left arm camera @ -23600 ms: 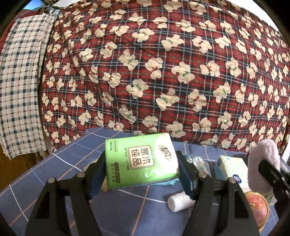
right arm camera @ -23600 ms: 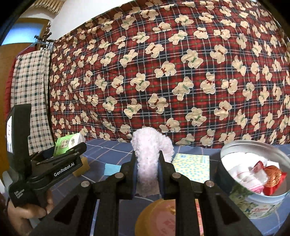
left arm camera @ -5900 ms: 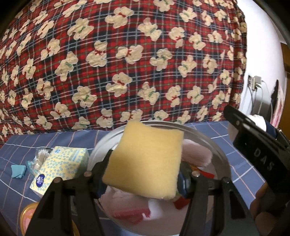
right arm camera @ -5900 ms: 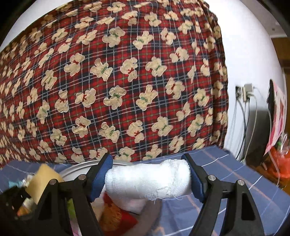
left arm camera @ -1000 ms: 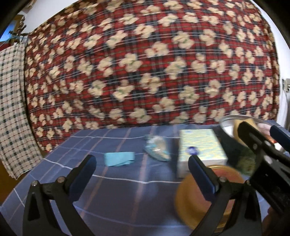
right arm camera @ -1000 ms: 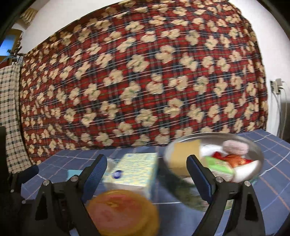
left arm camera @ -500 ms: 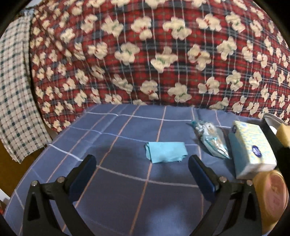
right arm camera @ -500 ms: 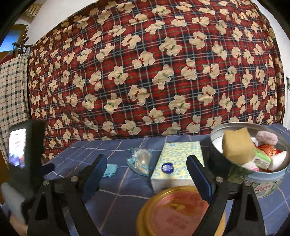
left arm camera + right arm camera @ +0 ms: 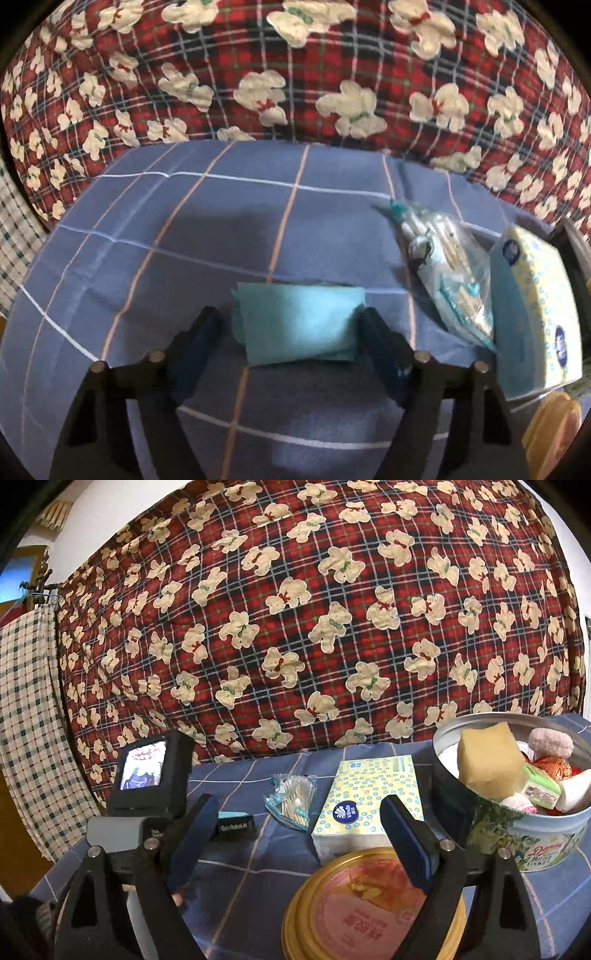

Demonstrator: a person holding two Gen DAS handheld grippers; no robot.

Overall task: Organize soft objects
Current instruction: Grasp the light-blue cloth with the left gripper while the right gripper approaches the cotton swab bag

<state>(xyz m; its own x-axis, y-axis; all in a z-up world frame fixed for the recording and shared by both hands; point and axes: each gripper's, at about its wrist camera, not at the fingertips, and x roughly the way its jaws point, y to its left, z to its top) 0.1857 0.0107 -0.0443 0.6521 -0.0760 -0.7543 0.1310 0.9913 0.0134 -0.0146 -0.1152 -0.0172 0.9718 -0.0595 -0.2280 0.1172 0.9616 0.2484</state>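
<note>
Left wrist view
Left gripper (image 9: 290, 325): tilted down over the blue checked tablecloth (image 9: 155, 258), jaws closing; the pads flank a folded teal cloth (image 9: 297, 323) without clearly pressing it.
Teal cloth: lies flat on the tablecloth, between the two fingers.
Bag of cotton swabs (image 9: 441, 269): to the right of the cloth, just beside a yellow tissue pack (image 9: 535, 314).
Gold lid (image 9: 554, 432): at the lower right edge, partly cut off.
Backdrop: red plaid quilt with bears (image 9: 295, 66) behind the table.

Right wrist view
Right gripper (image 9: 299, 834): jaws wide apart, nothing between them.
Cookie tin (image 9: 524, 834): at the right, open, holding a yellow sponge (image 9: 487, 760), a pink fluffy item (image 9: 550, 740), a green pack (image 9: 539, 786) and other soft things.
Tissue pack: (image 9: 369, 801), between the tin and the swab bag (image 9: 293, 801).
Gold lid: (image 9: 369, 908), flat on the table, near the tissue pack.
Left gripper: (image 9: 229, 825), at the left with its lit screen, low over the teal cloth (image 9: 227, 815), of which only a sliver shows.
</note>
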